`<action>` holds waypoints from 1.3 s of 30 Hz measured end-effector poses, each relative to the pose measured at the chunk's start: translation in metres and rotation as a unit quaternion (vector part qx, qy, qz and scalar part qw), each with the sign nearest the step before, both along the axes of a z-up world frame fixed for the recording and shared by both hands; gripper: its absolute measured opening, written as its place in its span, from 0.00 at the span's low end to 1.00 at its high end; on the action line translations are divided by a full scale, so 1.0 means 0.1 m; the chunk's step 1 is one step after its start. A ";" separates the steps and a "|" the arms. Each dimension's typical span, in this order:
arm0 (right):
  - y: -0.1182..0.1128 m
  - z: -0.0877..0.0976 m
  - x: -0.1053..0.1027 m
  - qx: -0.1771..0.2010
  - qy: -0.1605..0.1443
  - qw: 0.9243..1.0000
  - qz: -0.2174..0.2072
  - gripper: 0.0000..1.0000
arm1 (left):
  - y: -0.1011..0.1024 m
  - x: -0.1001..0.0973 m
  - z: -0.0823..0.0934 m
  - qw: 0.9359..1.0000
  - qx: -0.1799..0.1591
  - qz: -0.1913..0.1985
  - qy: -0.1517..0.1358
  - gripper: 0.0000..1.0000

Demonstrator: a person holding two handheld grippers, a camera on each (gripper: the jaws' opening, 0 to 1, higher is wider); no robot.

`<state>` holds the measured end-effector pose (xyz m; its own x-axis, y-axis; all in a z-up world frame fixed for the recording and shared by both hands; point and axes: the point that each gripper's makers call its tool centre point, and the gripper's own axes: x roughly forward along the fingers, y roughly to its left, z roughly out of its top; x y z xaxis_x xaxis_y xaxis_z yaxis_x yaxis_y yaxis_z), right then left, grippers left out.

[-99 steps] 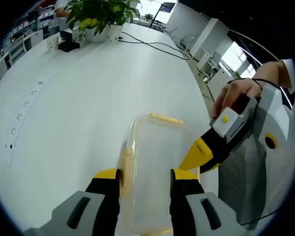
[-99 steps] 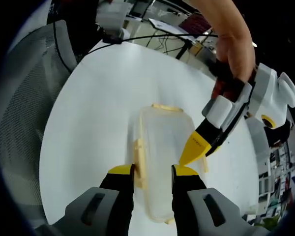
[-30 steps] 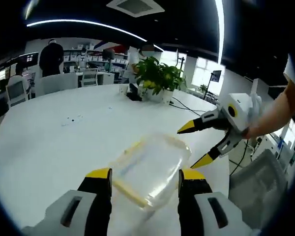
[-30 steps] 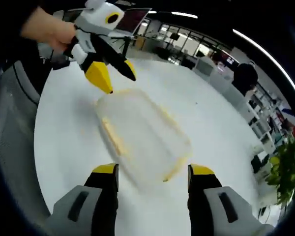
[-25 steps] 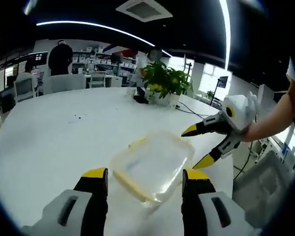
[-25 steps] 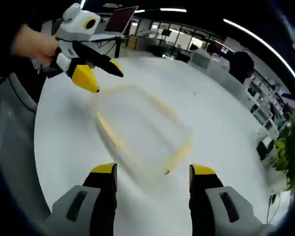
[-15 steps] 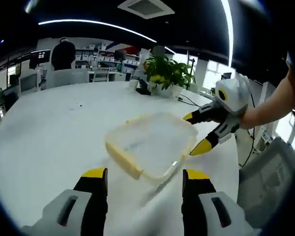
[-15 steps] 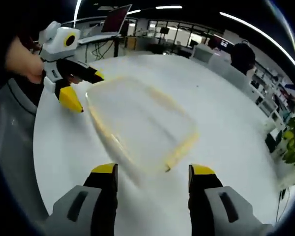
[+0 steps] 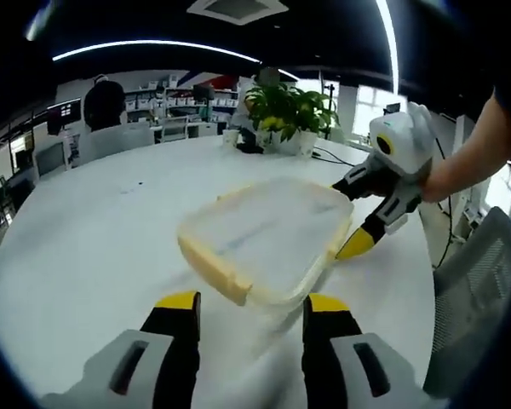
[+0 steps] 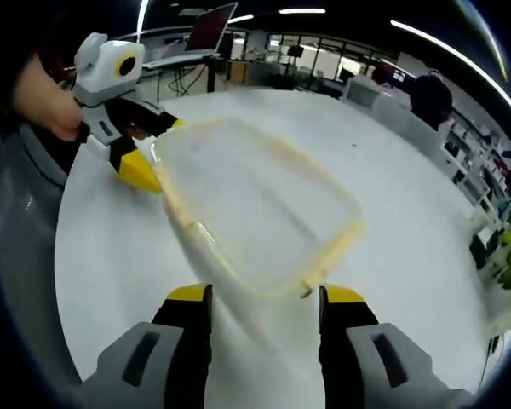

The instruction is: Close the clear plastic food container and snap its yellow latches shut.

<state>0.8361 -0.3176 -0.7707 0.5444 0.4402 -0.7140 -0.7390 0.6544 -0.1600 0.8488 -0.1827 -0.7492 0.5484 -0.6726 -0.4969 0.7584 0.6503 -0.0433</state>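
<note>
The clear plastic container (image 9: pixel 264 234) with its lid on and long yellow latches (image 9: pixel 209 264) lies on the white table (image 9: pixel 85 221), blurred. My left gripper (image 9: pixel 250 302) is open, its yellow-tipped jaws spread just before the container's near end. At the container's far right end sits the right gripper (image 9: pixel 351 213), one jaw on either side of that end. From the right gripper view, the container (image 10: pixel 255 196) reaches down between my open right gripper's (image 10: pixel 266 296) jaws, and the left gripper (image 10: pixel 153 146) straddles its far left corner. Whether any jaw touches it I cannot tell.
A potted plant (image 9: pixel 285 111) and a dark cable stand at the table's far side, with a person (image 9: pixel 105 102) and desks beyond. A grey mesh chair (image 9: pixel 477 290) is beside the table edge. The table (image 10: pixel 392 170) spreads bare to the right; a laptop (image 10: pixel 213 25) sits behind.
Both grippers, earlier above the container at its latches, drew back open and low, then closed in on its opposite ends. The container now looms larger in both views.
</note>
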 end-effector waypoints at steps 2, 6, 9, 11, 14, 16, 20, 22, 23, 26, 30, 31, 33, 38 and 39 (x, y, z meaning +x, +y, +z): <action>0.00 0.00 0.01 -0.002 -0.005 1.000 0.002 0.43 | -0.02 -0.02 -0.02 1.000 0.005 -0.004 -0.003 0.39; 0.04 0.00 0.01 -0.006 -0.010 1.000 0.008 0.40 | -0.03 -0.04 -0.06 1.000 0.014 -0.008 -0.003 0.35; 0.06 0.00 0.01 -0.011 -0.010 1.000 0.008 0.39 | -0.02 -0.03 -0.06 1.000 0.018 -0.003 -0.008 0.35; 0.06 0.00 0.02 -0.012 -0.008 1.000 0.004 0.39 | -0.01 -0.03 -0.06 1.000 0.017 0.001 -0.006 0.35; 0.11 0.02 0.01 -0.014 -0.009 1.000 0.000 0.39 | 0.04 -0.03 -0.06 1.000 0.019 0.002 -0.009 0.34; 0.14 0.04 0.01 -0.015 -0.012 1.000 -0.001 0.38 | 0.08 -0.02 -0.07 1.000 0.019 0.005 -0.008 0.33; 0.21 0.04 0.01 -0.016 -0.013 1.000 -0.008 0.37 | 0.17 -0.02 -0.06 1.000 0.017 0.009 -0.007 0.29; 0.26 0.04 0.01 -0.016 -0.014 1.000 -0.011 0.37 | 0.23 -0.02 -0.07 1.000 0.019 0.010 -0.006 0.29; 0.30 0.04 0.01 -0.016 -0.014 1.000 -0.010 0.37 | 0.27 -0.01 -0.07 1.000 0.021 0.011 -0.006 0.29; 0.40 0.03 0.03 -0.016 -0.017 1.000 -0.006 0.37 | 0.36 0.01 -0.07 1.000 0.024 0.017 -0.006 0.30; 0.54 0.04 0.07 -0.013 -0.018 1.000 -0.002 0.37 | 0.50 0.04 -0.07 0.999 0.029 0.028 -0.007 0.30; 0.58 0.04 0.08 -0.013 -0.018 1.000 0.000 0.37 | 0.53 0.05 -0.07 0.999 0.028 0.031 -0.007 0.30; 0.65 0.04 0.09 -0.012 -0.018 1.000 0.004 0.36 | 0.60 0.06 -0.07 0.999 0.030 0.037 -0.006 0.30; 0.81 0.06 0.15 -0.007 -0.020 1.000 0.013 0.36 | 0.75 0.09 -0.07 0.998 0.031 0.054 -0.005 0.31; 0.82 0.06 0.16 -0.006 -0.020 1.000 0.014 0.36 | 0.78 0.10 -0.07 0.998 0.031 0.057 -0.005 0.31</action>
<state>0.8518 -0.2354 -0.7648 0.5599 0.4475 -0.6973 -0.7499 0.6317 -0.1967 0.8588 -0.1049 -0.7564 0.6248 -0.5737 -0.5297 0.6795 0.7337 0.0069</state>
